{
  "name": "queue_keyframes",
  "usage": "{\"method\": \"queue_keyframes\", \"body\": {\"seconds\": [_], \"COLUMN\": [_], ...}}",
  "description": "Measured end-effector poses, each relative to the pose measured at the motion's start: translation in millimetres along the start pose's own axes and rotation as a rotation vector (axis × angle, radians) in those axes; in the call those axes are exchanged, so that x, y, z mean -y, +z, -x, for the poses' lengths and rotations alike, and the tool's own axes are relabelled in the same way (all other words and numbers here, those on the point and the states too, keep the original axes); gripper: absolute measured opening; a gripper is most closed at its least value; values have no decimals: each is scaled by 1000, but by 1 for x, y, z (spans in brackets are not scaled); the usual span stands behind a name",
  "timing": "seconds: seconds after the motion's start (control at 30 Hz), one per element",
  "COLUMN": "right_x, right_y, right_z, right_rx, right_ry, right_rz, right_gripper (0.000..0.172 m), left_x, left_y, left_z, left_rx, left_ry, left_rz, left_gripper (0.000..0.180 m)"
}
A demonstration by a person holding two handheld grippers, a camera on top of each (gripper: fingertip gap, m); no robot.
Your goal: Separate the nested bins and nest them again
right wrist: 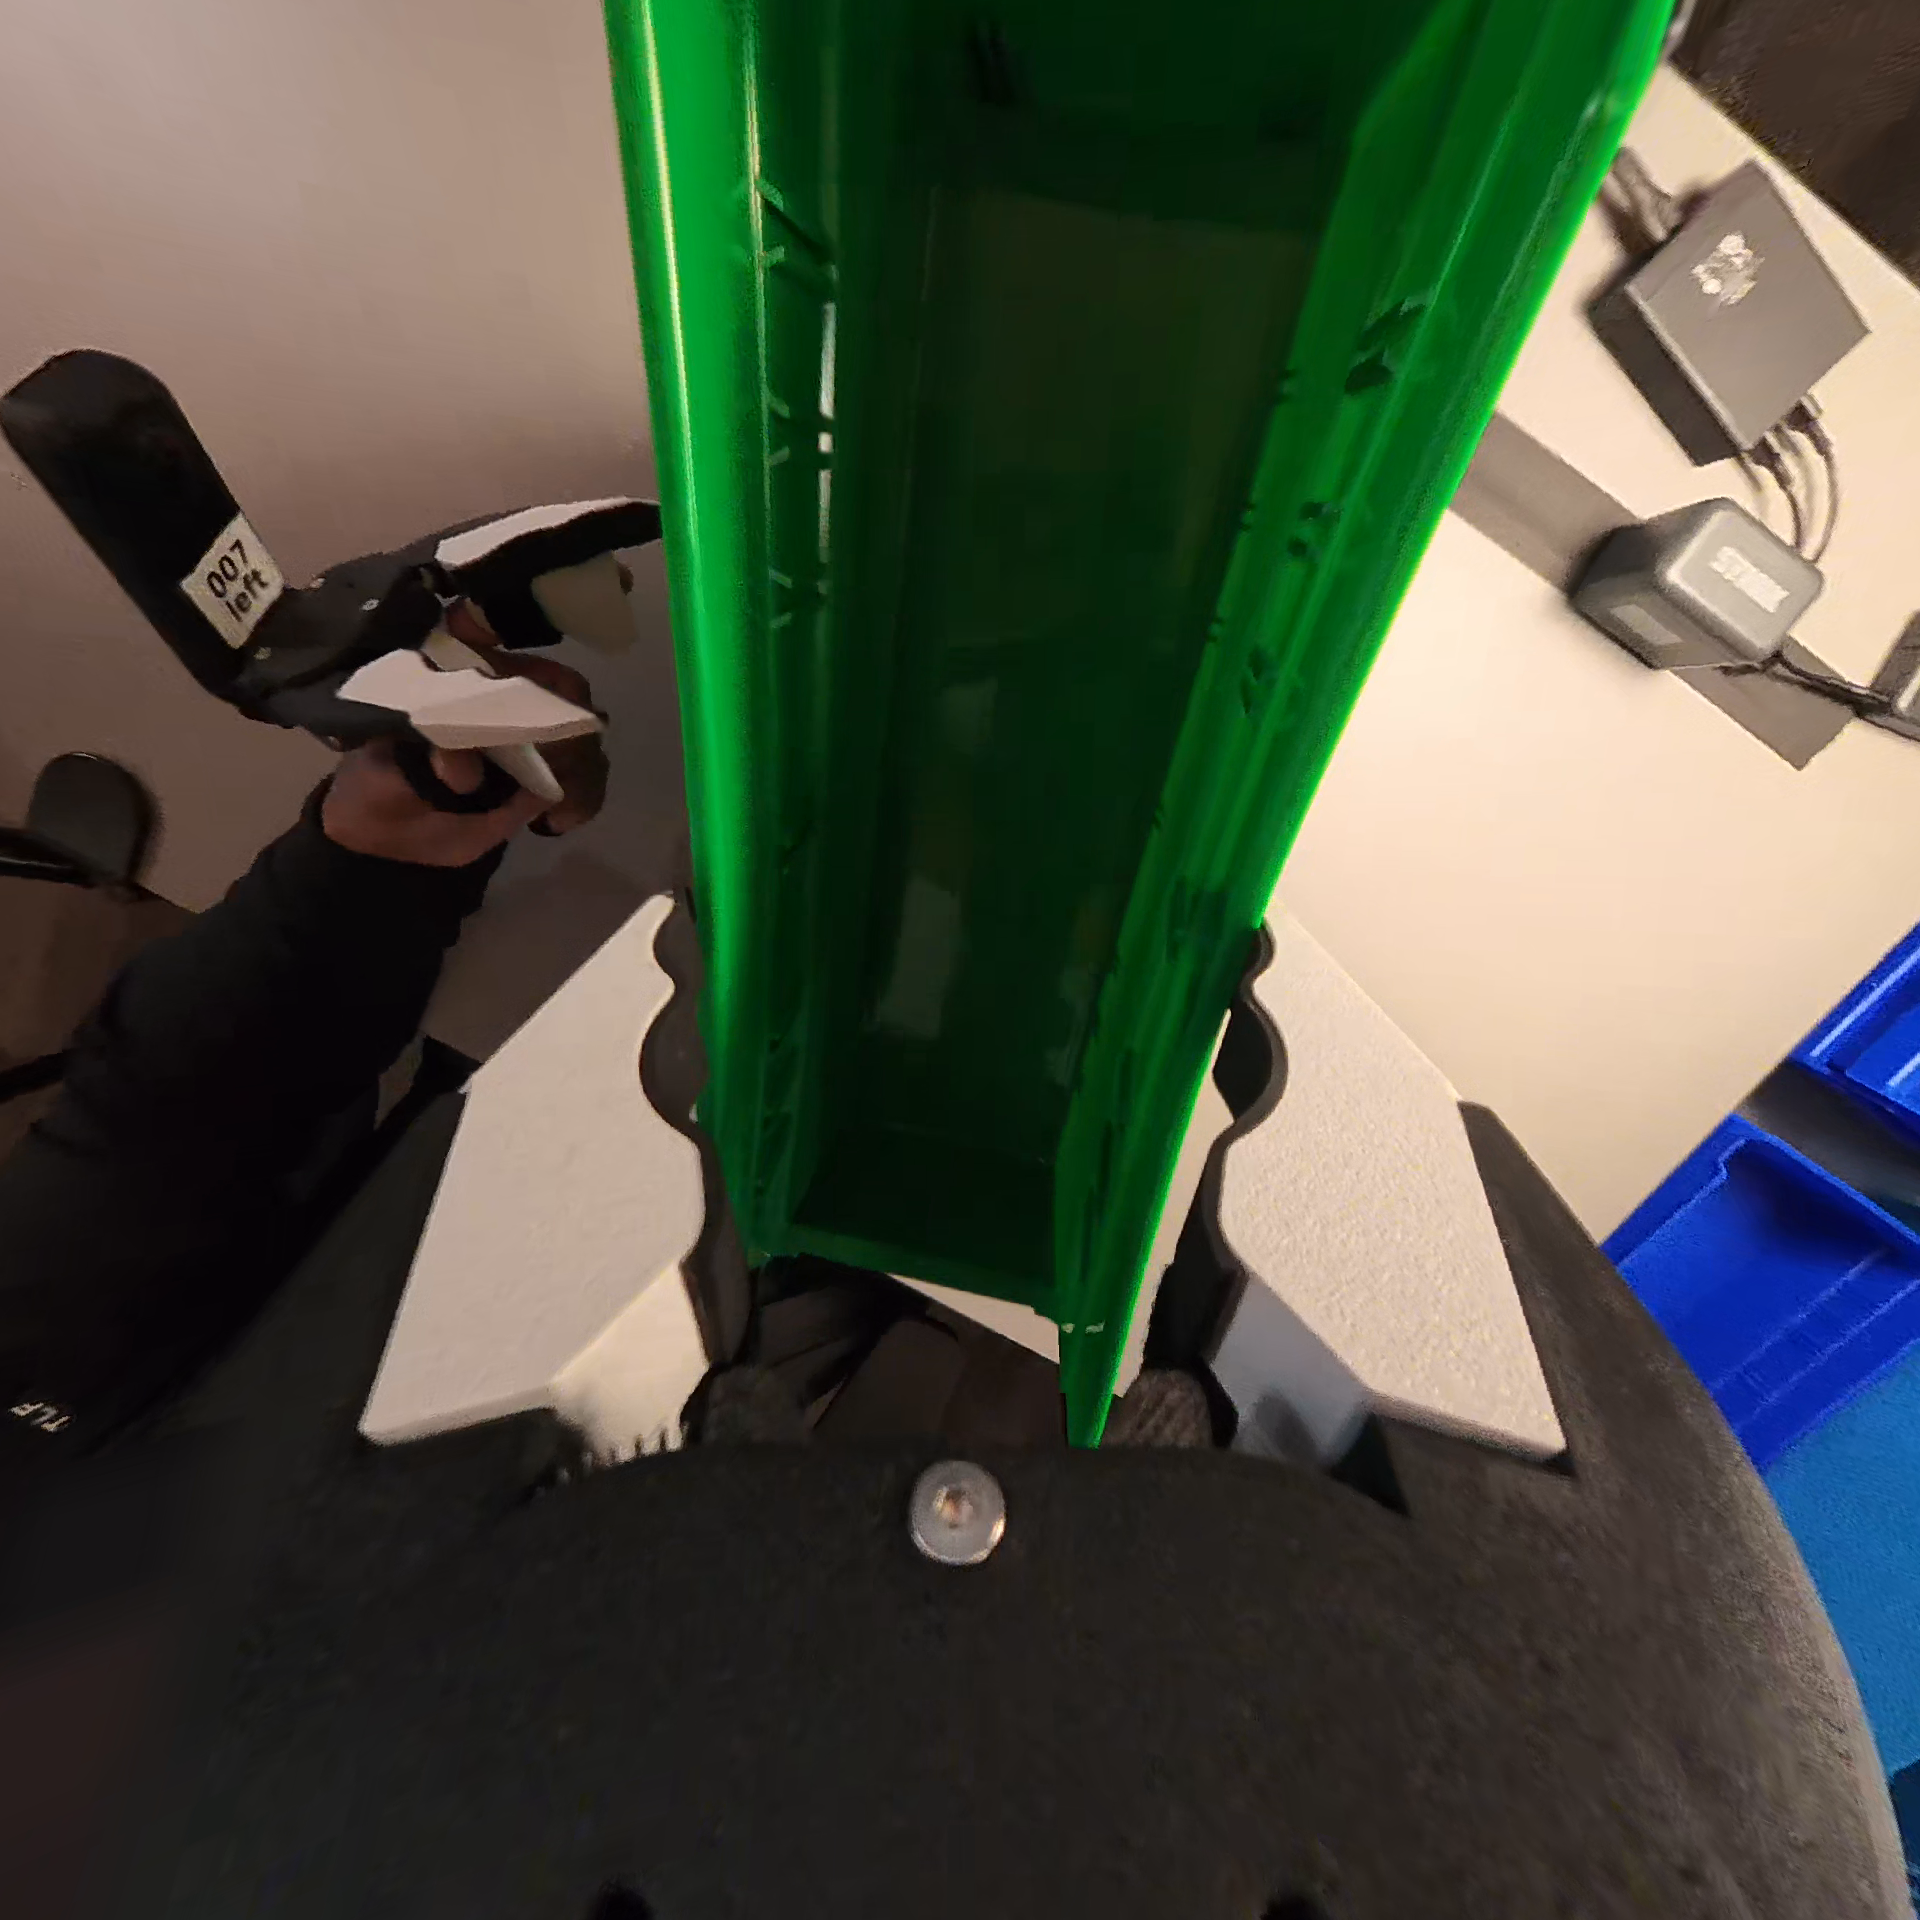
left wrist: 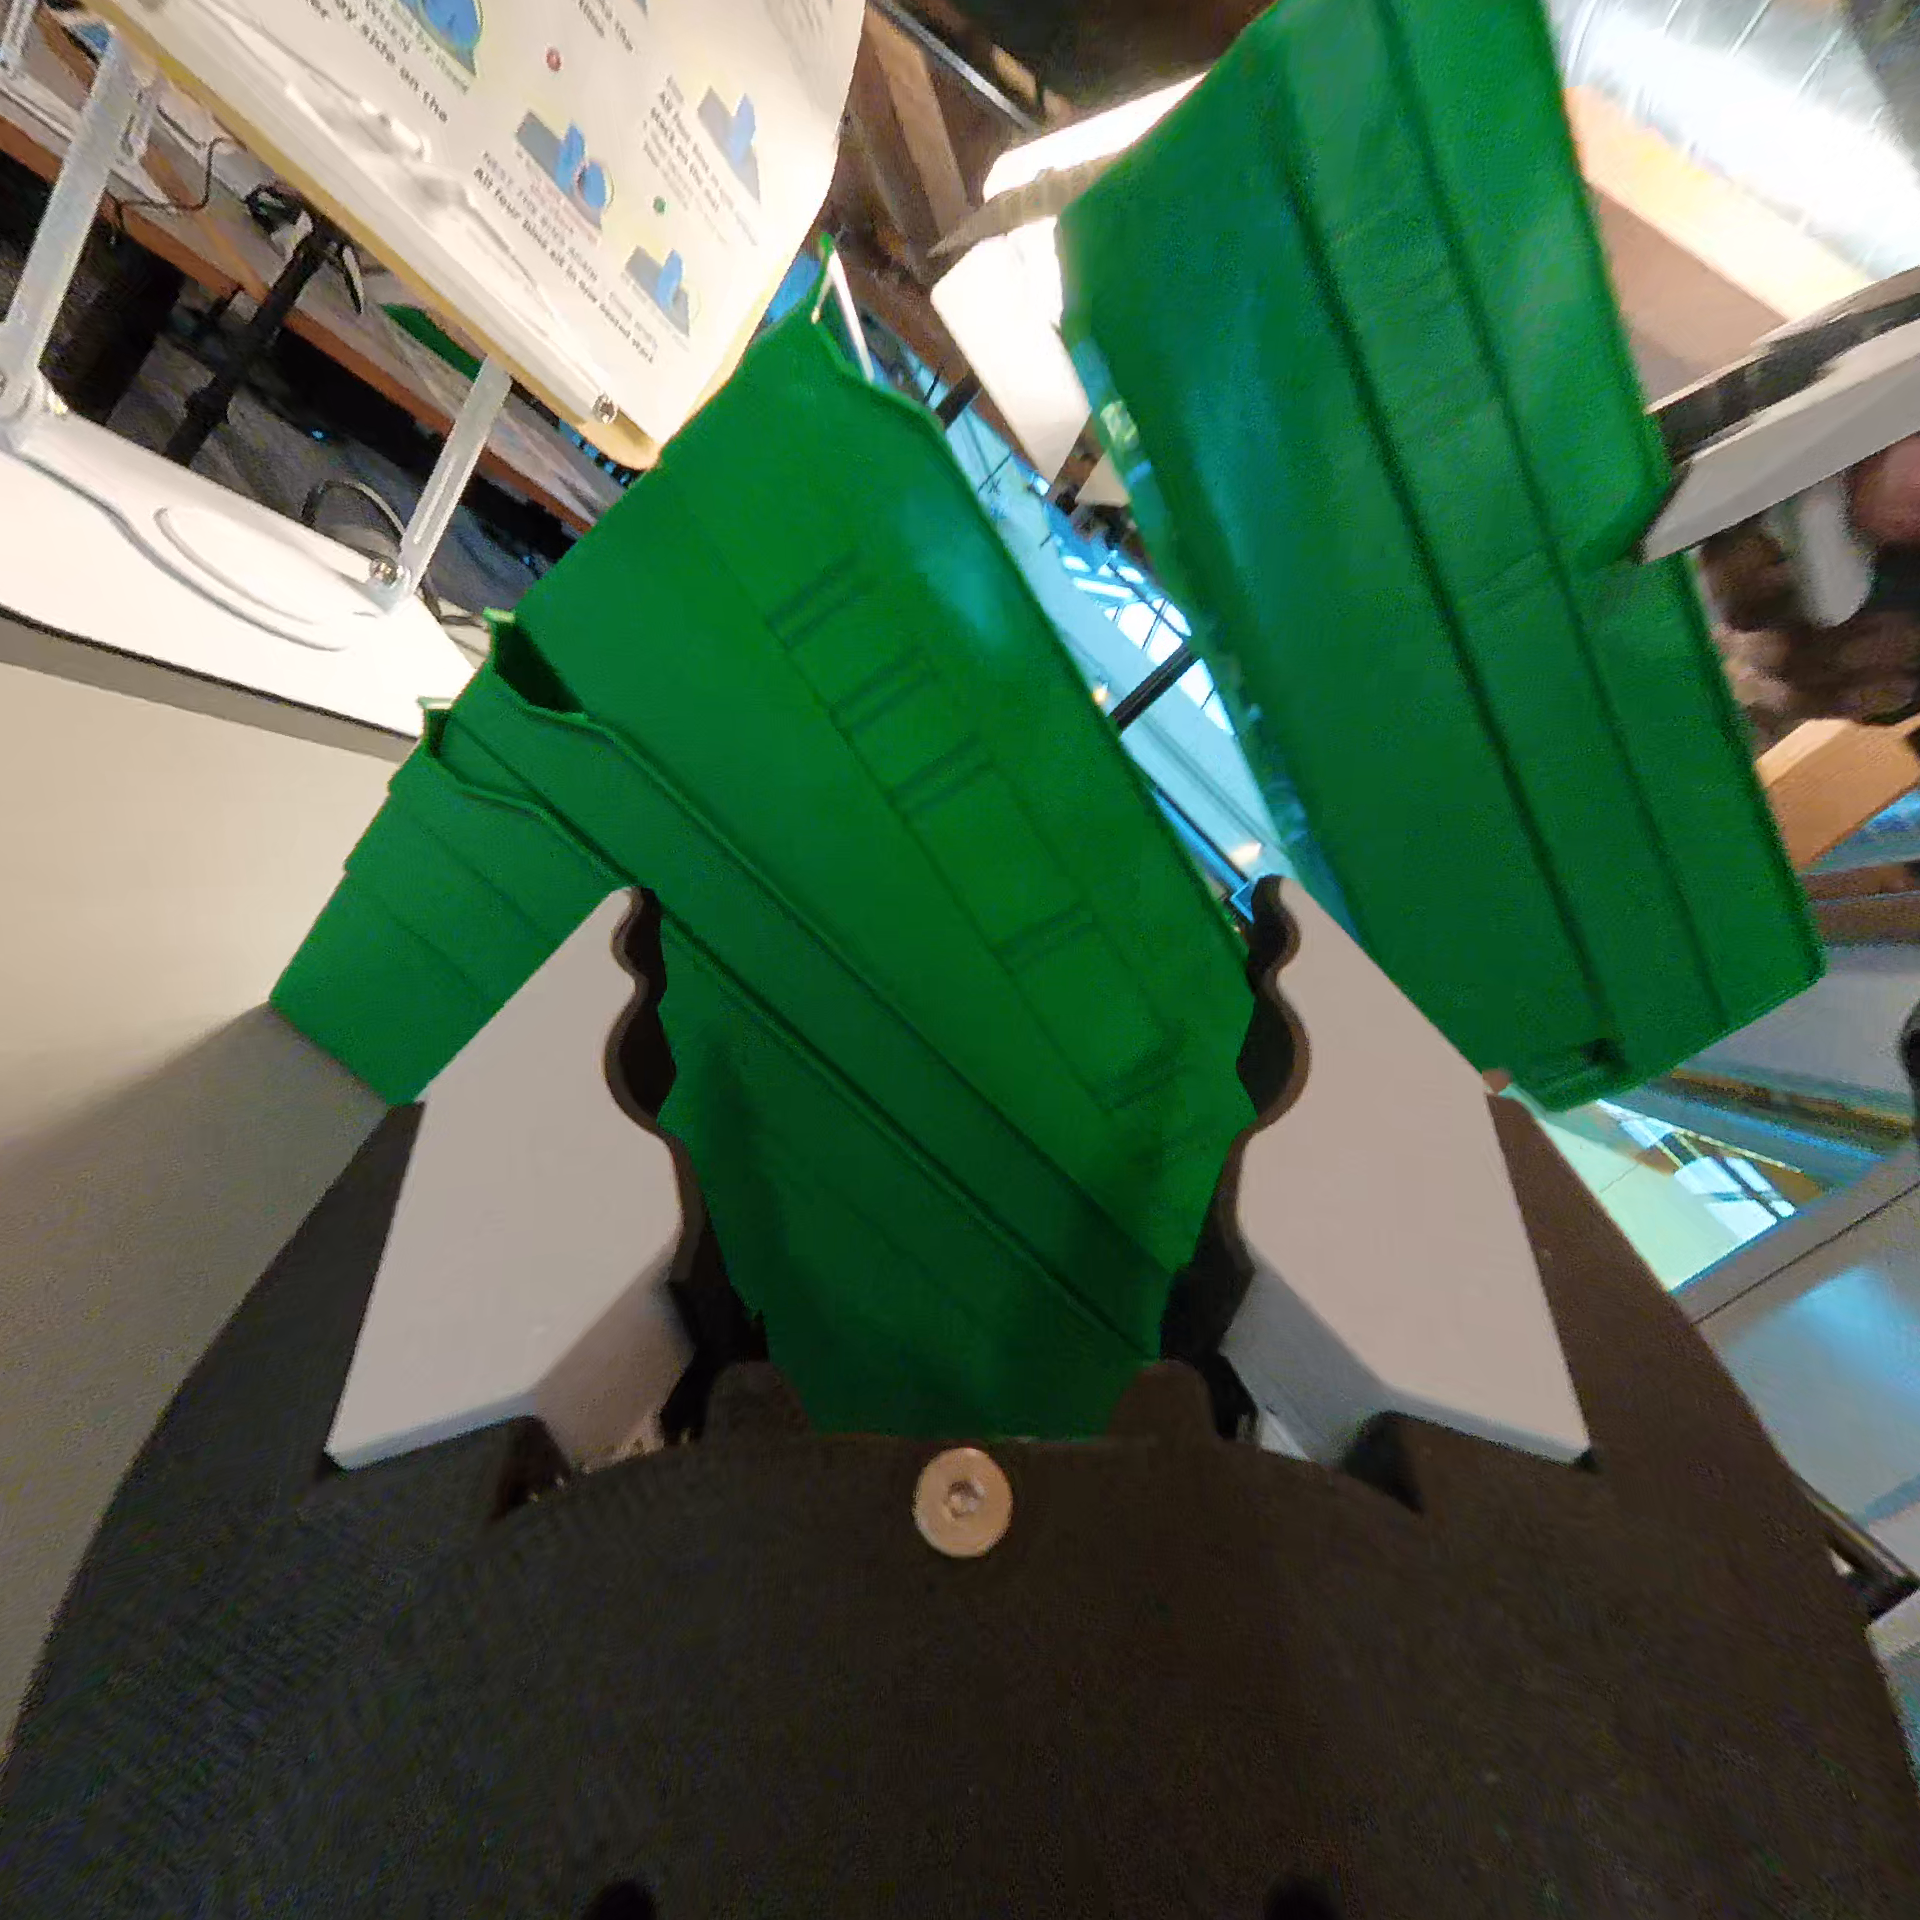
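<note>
Left tongs (left wrist: 951,997) clamp the nested green bin stack (left wrist: 894,831), its long axis running forward and leftward from them. Right tongs (right wrist: 961,1023) grip the separated green bin (right wrist: 1039,623), which hangs just right of and beyond the stack, above the table (right wrist: 1538,831).

Black gripper (right wrist: 956,925) bodies — white fingers (right wrist: 551,1122) (wavy pads), black sleeve (right wrist: 208,1039).
</note>
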State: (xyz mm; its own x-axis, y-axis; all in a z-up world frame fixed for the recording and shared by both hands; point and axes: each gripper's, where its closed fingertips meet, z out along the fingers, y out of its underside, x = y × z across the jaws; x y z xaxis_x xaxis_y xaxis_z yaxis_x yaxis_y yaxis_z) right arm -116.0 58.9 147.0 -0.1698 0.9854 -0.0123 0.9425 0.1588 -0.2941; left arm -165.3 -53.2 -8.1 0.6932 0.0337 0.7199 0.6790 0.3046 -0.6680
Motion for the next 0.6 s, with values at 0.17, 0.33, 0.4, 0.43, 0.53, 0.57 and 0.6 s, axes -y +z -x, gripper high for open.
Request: {"method": "queue_keyframes", "body": {"seconds": [0.17, 0.33, 0.4, 0.43, 0.53, 0.57, 0.6], "right_x": [-24, -72, -97, -110, -152, -165, -175], "right_y": [-12, 23, 50, 66, 117, 132, 145], "right_z": [-33, -78, -96, -105, -131, -138, -144], "right_rx": [-4, 17, 40, 53, 74, 75, 76], "right_ry": [52, 142, 186, 210, 282, 300, 315], "right_rz": [-11, 24, 49, 66, 132, 153, 165], "right_gripper": [101, 102, 102, 102, 102, 102, 102], "left_x": [-6, 4, 7, 7, 1, -2, -6], "left_y": [0, -9, -12, -13, -12, -10, -9], "left_z": [13, 23, 27, 30, 36, 37, 38], "left_rx": [21, 38, 46, 51, 57, 53, 50], "left_ry": [-19, -28, -33, -36, -48, -56, -64], "left_rz": [28, -6, -14, -13, 9, 20, 32], "left_gripper": [111, 111, 110, 110, 110, 110, 110]}}
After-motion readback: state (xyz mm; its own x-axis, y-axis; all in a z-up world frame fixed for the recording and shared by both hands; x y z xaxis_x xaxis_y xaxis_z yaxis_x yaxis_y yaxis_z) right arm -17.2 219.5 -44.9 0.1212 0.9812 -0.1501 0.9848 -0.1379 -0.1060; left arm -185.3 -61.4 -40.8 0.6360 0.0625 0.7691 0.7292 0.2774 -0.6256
